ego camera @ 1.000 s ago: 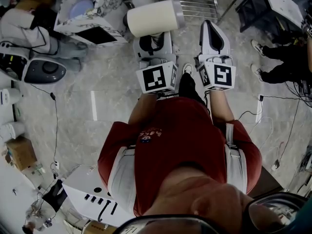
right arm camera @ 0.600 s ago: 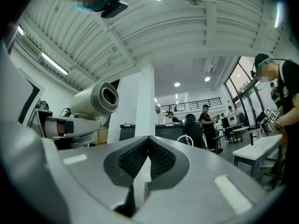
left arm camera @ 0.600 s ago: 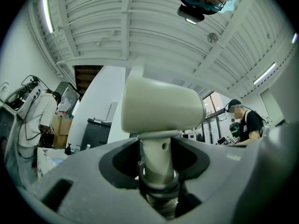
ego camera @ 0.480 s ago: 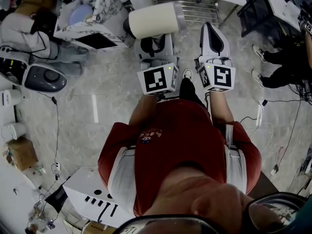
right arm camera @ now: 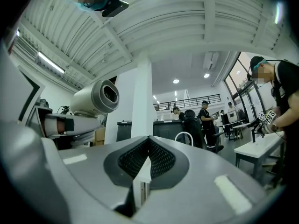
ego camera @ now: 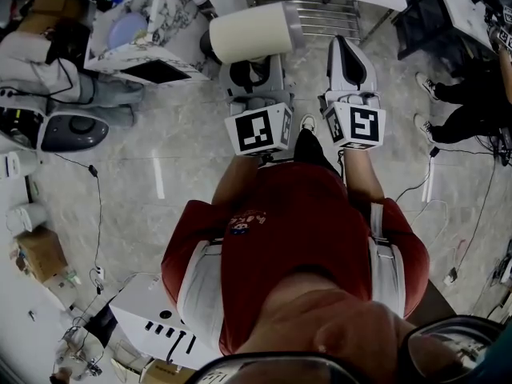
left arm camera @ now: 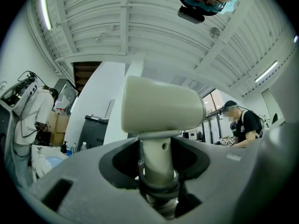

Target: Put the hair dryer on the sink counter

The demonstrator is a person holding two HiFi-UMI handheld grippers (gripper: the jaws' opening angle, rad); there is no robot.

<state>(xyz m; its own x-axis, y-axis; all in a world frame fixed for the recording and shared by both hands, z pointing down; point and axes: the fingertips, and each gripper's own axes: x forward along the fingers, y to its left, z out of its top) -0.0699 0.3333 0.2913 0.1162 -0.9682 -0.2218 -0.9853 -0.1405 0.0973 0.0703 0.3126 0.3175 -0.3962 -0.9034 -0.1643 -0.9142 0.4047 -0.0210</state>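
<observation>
The person wears a red short-sleeved shirt with a small chest print, pale straps down both sides, dark trousers and a white shoe. The left gripper and right gripper are pale grey, each bearing a cube of black-and-white square markers.

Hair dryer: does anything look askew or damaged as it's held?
Nothing stands out: the hair dryer sits upright, its handle clamped in the left tongs, barrel crosswise above them, no visible damage.

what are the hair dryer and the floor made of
The hair dryer looks like cream plastic, matte: smooth moulded barrel, soft even shading, no sharp glare. The floor looks like polished stone or marble-look tile: pale grey veining and a bright reflected light streak.
</observation>
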